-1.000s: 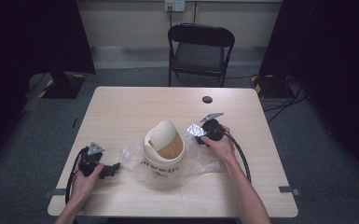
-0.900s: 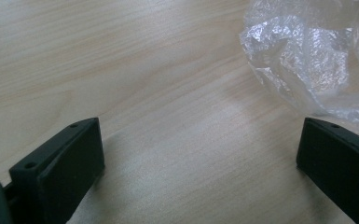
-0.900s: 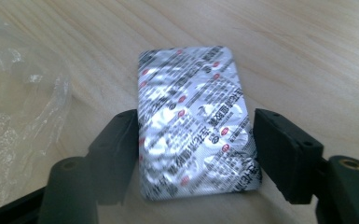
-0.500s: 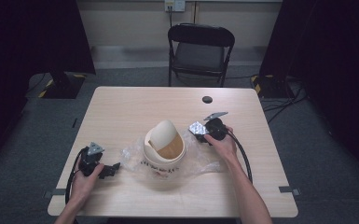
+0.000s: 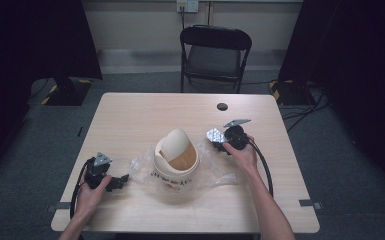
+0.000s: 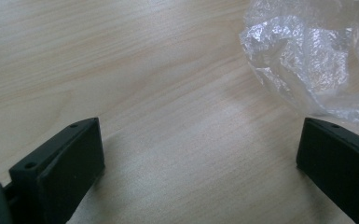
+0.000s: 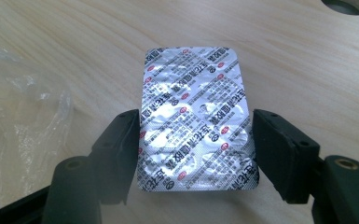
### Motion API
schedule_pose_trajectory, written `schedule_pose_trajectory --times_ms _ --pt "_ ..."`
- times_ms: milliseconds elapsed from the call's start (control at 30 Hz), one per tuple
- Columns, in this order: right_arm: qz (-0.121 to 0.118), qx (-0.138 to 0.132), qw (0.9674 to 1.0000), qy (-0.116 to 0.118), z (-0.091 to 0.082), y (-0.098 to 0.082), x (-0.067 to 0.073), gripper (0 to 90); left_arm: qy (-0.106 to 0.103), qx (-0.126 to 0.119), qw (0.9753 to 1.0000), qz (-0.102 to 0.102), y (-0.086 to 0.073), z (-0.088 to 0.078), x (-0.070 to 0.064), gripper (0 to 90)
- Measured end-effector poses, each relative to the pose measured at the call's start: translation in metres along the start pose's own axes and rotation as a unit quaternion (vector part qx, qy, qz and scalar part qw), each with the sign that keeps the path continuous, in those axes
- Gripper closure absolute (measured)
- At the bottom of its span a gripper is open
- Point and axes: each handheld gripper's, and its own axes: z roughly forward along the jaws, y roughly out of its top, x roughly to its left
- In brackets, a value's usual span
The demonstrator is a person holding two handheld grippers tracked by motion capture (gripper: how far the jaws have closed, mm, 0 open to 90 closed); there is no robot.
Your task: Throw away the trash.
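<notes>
A silver foil blister pack (image 7: 193,119) is clamped by its long edges in my right gripper (image 7: 193,140), which holds it just above the wooden table. From above, the blister pack (image 5: 213,135) and right gripper (image 5: 218,140) sit right of a cream bin with a tilted swing lid (image 5: 176,159). The bin stands on a crumpled clear plastic bag (image 5: 220,172). My left gripper (image 5: 121,181) rests on the table left of the bin. The left gripper (image 6: 200,154) is open with bare wood between its jaws, and the plastic bag (image 6: 303,60) lies just beyond.
A round black cable hole (image 5: 222,106) is in the table (image 5: 130,115) behind the right gripper, its edge (image 7: 349,4) visible past the pack. A black folding chair (image 5: 215,50) stands at the far side. Plastic bag (image 7: 18,116) lies left of the pack.
The right gripper with the blister pack has drifted slightly away from the person. The left gripper and the bin have stayed put.
</notes>
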Motion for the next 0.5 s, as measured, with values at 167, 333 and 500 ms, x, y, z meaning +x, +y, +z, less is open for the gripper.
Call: schedule_pose_trajectory --times_ms 167,333,500 --pt "0.008 0.0 1.0 -0.006 -0.006 0.001 0.0 34.4 0.0 0.0 1.0 0.0 0.0 0.0 0.0 0.1" --pt "0.012 -0.007 0.9999 -0.003 -0.015 0.003 0.001 34.4 0.0 0.0 1.0 0.0 0.0 0.0 0.0 0.1" --pt "0.017 -0.02 0.9997 -0.001 -0.029 0.005 0.002 34.4 0.0 0.0 1.0 0.0 0.0 0.0 0.0 0.2"
